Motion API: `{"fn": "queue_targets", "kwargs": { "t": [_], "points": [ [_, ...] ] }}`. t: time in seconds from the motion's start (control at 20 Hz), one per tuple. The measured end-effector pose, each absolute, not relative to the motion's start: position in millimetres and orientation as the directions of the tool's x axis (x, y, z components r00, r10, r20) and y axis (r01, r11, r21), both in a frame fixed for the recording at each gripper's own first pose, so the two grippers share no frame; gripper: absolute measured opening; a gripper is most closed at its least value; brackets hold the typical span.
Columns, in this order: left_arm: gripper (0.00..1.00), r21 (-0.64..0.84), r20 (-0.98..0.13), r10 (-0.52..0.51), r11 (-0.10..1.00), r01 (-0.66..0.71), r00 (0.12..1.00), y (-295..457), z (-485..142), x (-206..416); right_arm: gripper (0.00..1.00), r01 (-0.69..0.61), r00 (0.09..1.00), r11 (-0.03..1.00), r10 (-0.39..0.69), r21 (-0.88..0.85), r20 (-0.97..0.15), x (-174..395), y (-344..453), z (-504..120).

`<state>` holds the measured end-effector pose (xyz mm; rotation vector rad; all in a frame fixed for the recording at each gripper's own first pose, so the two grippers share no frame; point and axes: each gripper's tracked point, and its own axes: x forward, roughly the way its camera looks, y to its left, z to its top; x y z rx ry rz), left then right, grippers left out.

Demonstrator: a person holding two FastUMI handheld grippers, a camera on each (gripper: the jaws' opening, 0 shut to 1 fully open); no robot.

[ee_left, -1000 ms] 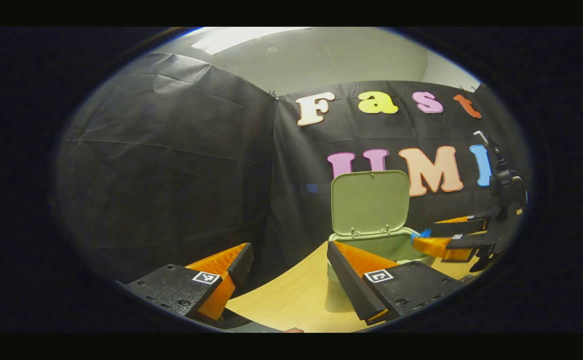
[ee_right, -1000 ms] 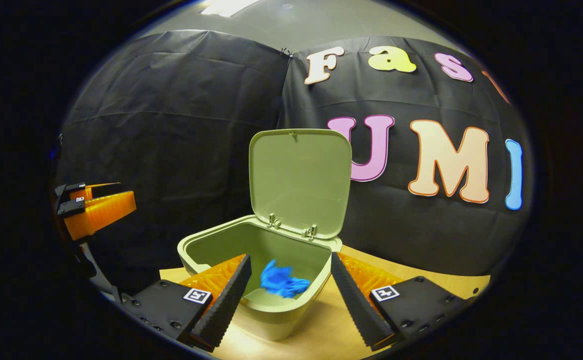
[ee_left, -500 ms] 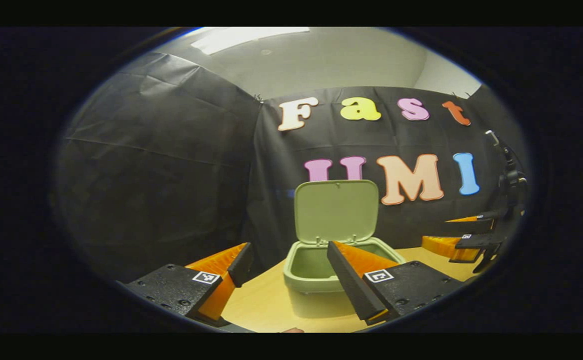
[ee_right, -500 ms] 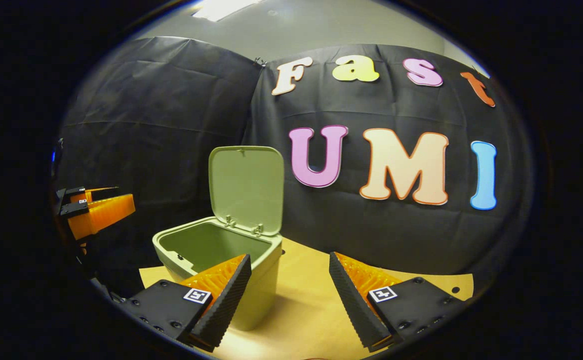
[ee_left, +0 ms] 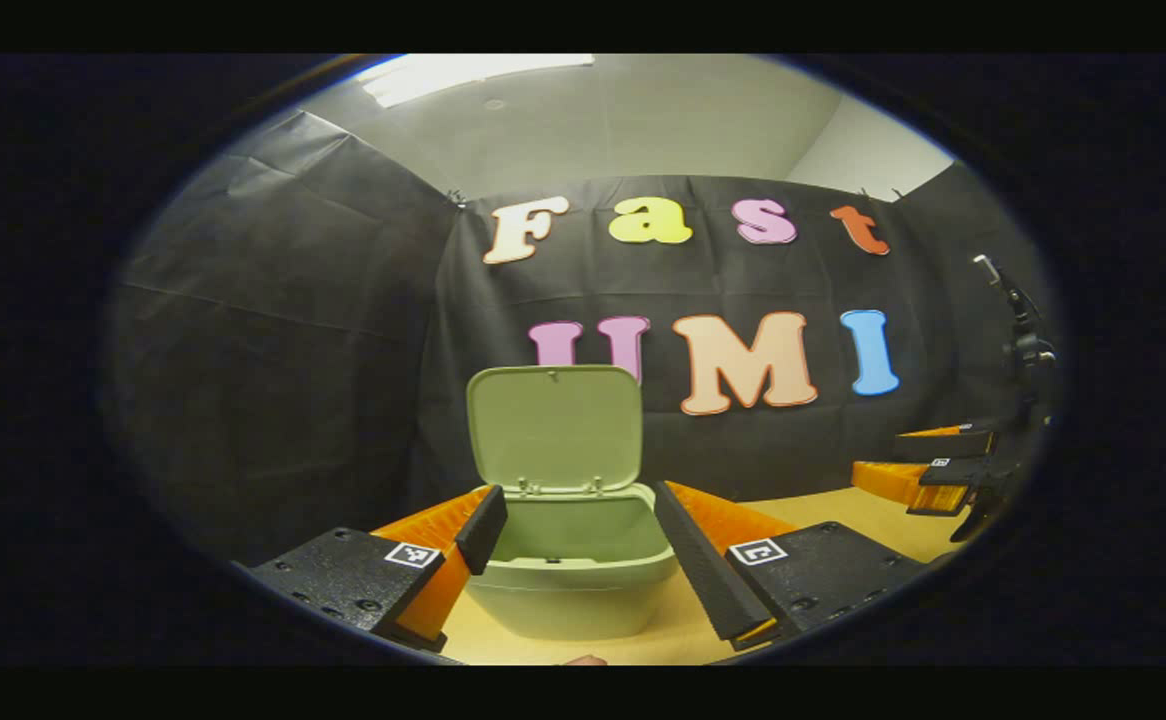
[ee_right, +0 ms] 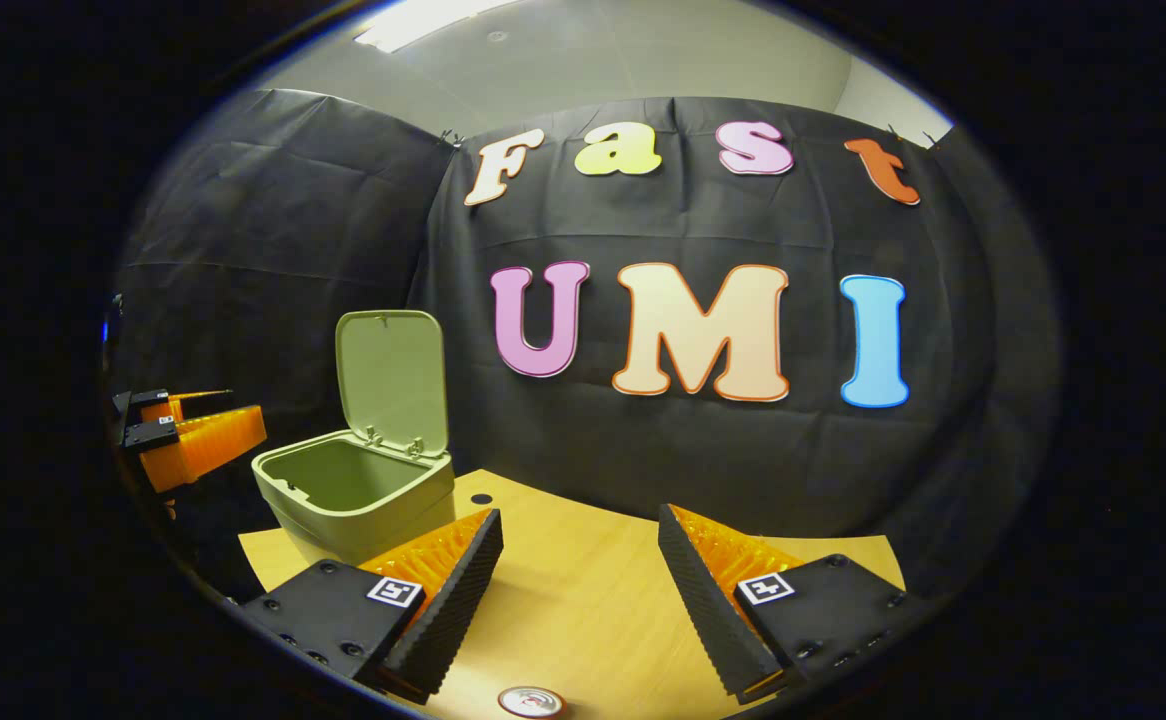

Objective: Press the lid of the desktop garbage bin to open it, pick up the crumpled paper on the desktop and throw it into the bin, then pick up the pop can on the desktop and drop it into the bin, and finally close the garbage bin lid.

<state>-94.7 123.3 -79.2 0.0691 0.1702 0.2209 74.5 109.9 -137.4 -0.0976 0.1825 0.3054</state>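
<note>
- Garbage bin [ee_left: 571, 590] sits on the desktop [ee_right: 583, 590] straight ahead of your left gripper [ee_left: 583, 525]; seen past the fingers, its body falls in the gap between them.
- Your left gripper's jaws are spread wide. Nothing is between them and nothing is touched.
- Your right gripper [ee_right: 583, 570] also has its jaws spread wide, with bare desktop between them and nothing held.
- Bin lid [ee_left: 555, 428] stands upright, hinged at the back rim. The bin mouth is open. The inside is in shadow, so you cannot confirm the contents.
- In the right gripper view the bin stands off to the left, well apart from the right fingers, near the desktop's left edge.
- Pop can [ee_right: 531, 702]: its round top shows at the bottom edge of the right gripper view, on the desktop, below and between the right fingers, not touched.
- Each gripper appears at the far edge of the other's view, fingers apart.
- Count: one bin, one lid, one can, two grippers, one dark hole [ee_right: 481, 498] in the desktop just beside the bin.
</note>
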Motion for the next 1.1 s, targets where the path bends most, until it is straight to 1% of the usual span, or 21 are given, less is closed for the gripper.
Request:
{"fn": "queue_targets", "kwargs": {
  "t": [0.15,0.2,0.25,0.3,0.4,0.5,0.65,0.75,0.8,0.85,0.9,0.95,1.0,1.1],
  "points": [
    [0.90,0.051,-0.174,0.147,0.989,-0.140,0.974,86,-91,-85,1.00,-0.258,0.953,0.962,0.238,-0.088,-0.185,66,73,-135],
    [0.89,0.045,-0.180,0.123,0.992,-0.117,0.976,73,-96,-80,0.98,-0.239,0.958,0.967,0.220,-0.093,-0.184,63,61,-134],
    [0.89,0.043,-0.187,0.102,0.995,-0.096,0.977,60,-101,-77,1.00,-0.220,0.962,0.971,0.199,-0.096,-0.187,60,45,-135],
    [0.89,0.040,-0.196,0.080,0.997,-0.073,0.977,49,-106,-76,0.98,-0.203,0.965,0.974,0.182,-0.097,-0.189,58,33,-136],
    [0.90,0.027,-0.205,0.039,0.999,-0.035,0.978,24,-115,-75,0.98,-0.170,0.969,0.981,0.149,-0.097,-0.196,51,9,-137],
    [0.89,0.006,-0.222,0.006,1.000,-0.005,0.975,2,-128,-73,0.98,-0.140,0.971,0.985,0.116,-0.101,-0.209,43,-15,-142],
    [0.90,-0.023,-0.258,-0.025,1.000,0.019,0.966,-26,-149,-73,1.00,-0.108,0.972,0.989,0.083,-0.105,-0.219,33,-44,-145],
    [0.90,-0.036,-0.281,-0.037,0.999,0.028,0.959,-41,-164,-76,1.00,-0.091,0.972,0.989,0.064,-0.113,-0.225,29,-61,-148],
    [0.89,-0.040,-0.294,-0.041,0.999,0.031,0.955,-47,-173,-77,0.98,-0.086,0.971,0.990,0.058,-0.115,-0.230,27,-69,-150],
    [0.89,-0.043,-0.305,-0.044,0.999,0.033,0.951,-54,-181,-79,1.00,-0.084,0.970,0.990,0.054,-0.117,-0.236,24,-75,-151],
    [0.90,-0.042,-0.322,-0.047,0.999,0.035,0.946,-59,-190,-81,0.98,-0.081,0.969,0.990,0.050,-0.119,-0.242,23,-80,-152],
    [0.89,-0.043,-0.338,-0.050,0.998,0.037,0.940,-65,-200,-84,1.00,-0.079,0.968,0.989,0.047,-0.123,-0.245,21,-86,-154],
    [0.89,-0.044,-0.357,-0.052,0.998,0.039,0.933,-70,-211,-86,0.98,-0.077,0.968,0.989,0.043,-0.127,-0.248,20,-92,-155],
    [0.90,-0.048,-0.399,-0.058,0.998,0.042,0.915,-79,-234,-94,0.98,-0.075,0.966,0.988,0.039,-0.132,-0.257,17,-100,-158]
  ]
}}
